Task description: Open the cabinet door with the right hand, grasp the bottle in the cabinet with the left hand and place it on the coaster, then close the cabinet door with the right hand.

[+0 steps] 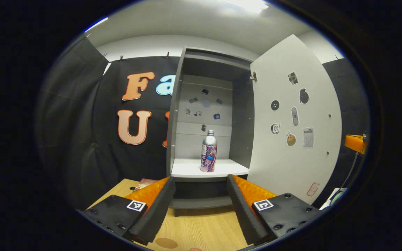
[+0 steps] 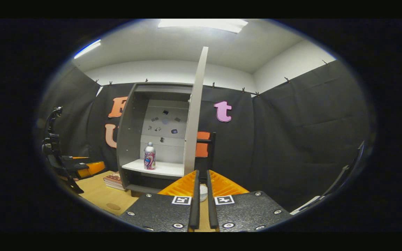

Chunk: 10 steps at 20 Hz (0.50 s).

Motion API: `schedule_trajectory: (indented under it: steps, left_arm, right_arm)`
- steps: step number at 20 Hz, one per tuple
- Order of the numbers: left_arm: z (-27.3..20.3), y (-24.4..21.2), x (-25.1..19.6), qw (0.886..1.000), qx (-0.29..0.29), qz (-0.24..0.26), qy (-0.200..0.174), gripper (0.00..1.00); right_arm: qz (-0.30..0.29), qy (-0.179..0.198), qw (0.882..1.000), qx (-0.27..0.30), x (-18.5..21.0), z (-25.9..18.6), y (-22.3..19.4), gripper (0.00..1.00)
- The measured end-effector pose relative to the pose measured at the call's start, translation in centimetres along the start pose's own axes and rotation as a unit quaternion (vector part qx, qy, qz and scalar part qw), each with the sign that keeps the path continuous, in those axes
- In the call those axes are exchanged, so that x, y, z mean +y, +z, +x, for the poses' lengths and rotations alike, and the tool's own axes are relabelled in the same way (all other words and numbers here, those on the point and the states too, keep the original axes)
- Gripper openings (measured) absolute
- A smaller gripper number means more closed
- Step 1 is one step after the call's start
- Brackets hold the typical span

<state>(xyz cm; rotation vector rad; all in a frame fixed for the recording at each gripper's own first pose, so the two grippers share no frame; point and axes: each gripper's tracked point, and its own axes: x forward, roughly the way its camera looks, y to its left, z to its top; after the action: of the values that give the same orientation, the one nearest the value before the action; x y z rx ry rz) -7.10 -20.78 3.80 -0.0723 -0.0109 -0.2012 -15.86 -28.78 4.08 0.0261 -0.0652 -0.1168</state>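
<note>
Wooden table (image 1: 201, 226) before open cabinet (image 1: 208, 104), door (image 1: 291, 122) swung aside: left gripper (image 1: 201, 205), jaws wide, should advance level, straddling the upright bottle (image 1: 209, 151) on the shelf; right gripper (image 2: 201, 198) nearly closed, holding nothing

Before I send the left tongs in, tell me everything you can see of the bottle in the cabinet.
The bottle looks like metal: silvery shoulder and neck, small cap on top, colourful pink and purple printed wrap around the body. It stands upright on the white shelf of the open cabinet, near the front edge, touching only the shelf. The left tongs are open, short of it.
</note>
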Motion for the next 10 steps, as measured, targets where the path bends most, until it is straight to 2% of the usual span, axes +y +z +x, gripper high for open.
schedule_trajectory:
  steps: [1, 4, 5, 6, 7, 8, 10]
  left_arm:
    - [0.6, -0.1, -0.2, 1.0, 0.001, -0.008, -0.008, 0.99]
    - [3.4, -0.5, -0.1, 0.999, 0.0, -0.026, -0.035, 0.96]
    - [4.5, -0.7, 0.1, 0.999, 0.001, -0.03, -0.045, 0.99]
    - [5.6, -0.8, 0.4, 0.998, 0.001, -0.033, -0.055, 0.96]
    - [6.8, -0.6, 0.6, 0.997, -0.001, -0.034, -0.067, 0.96]
    - [8.0, -0.4, 0.9, 0.996, -0.003, -0.036, -0.079, 0.99]
    - [10.6, -0.6, 1.3, 0.994, -0.001, -0.033, -0.106, 0.96]
  right_arm:
    - [-0.002, -0.004, 1.0, 0.002, 0.5, -0.3, 0.0, 0.1]
    - [0.0, -0.008, 1.0, 0.004, 3.6, -0.4, -0.1, 0.1]
    - [-0.003, -0.017, 1.0, 0.0, 4.3, 0.0, 0.0, 0.14]
    - [-0.004, -0.022, 1.0, -0.003, 5.4, 0.5, 0.1, 0.14]
    - [-0.002, -0.028, 1.0, -0.004, 6.8, 1.2, 0.1, 0.12]
    - [0.001, -0.032, 0.999, -0.004, 8.2, 2.0, 0.1, 0.19]
    - [0.012, -0.034, 0.999, -0.003, 11.3, 3.8, -0.4, 0.19]
